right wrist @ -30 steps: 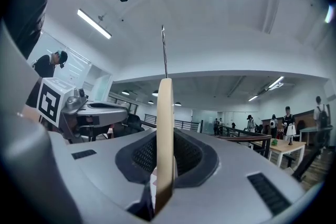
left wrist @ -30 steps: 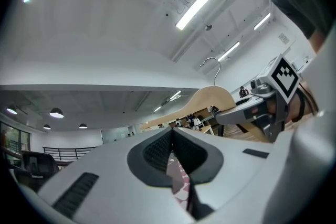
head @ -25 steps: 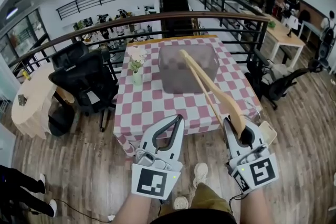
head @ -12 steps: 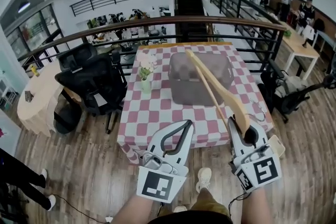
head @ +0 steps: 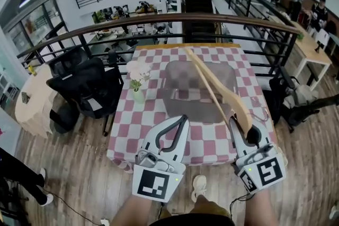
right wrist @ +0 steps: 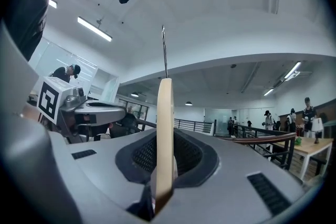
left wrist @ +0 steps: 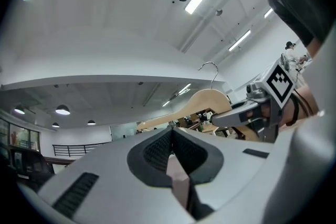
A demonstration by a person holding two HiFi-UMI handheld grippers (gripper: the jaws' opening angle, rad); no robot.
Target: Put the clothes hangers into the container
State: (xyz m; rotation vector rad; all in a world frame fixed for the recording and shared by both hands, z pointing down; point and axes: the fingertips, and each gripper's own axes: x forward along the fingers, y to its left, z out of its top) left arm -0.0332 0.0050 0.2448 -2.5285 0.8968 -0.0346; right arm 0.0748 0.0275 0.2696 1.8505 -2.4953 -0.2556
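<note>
A grey see-through container [head: 185, 87] stands on the pink-and-white checked table [head: 153, 111]. My right gripper [head: 244, 127] is shut on the thick end of a wooden clothes hanger [head: 222, 93]. The hanger's arm slants up and to the left across the container. In the right gripper view the hanger [right wrist: 165, 128] stands edge-on between the jaws, its wire hook pointing up. My left gripper [head: 183, 118] hangs over the table's near edge, shut with nothing in it. Its pads [left wrist: 157, 149] meet in the left gripper view, where the hanger [left wrist: 205, 102] also shows.
A small vase of flowers [head: 137, 93] stands on the table, left of the container. Black office chairs [head: 85, 87] crowd the table's left side. A dark railing [head: 212, 19] runs behind the table. Another chair [head: 296, 108] is at the right. The person's shoe [head: 199, 186] is on the wooden floor.
Both grippers have travelled forward together to the table's near edge. The right one has kept its hold on the hanger, and the left has stayed shut.
</note>
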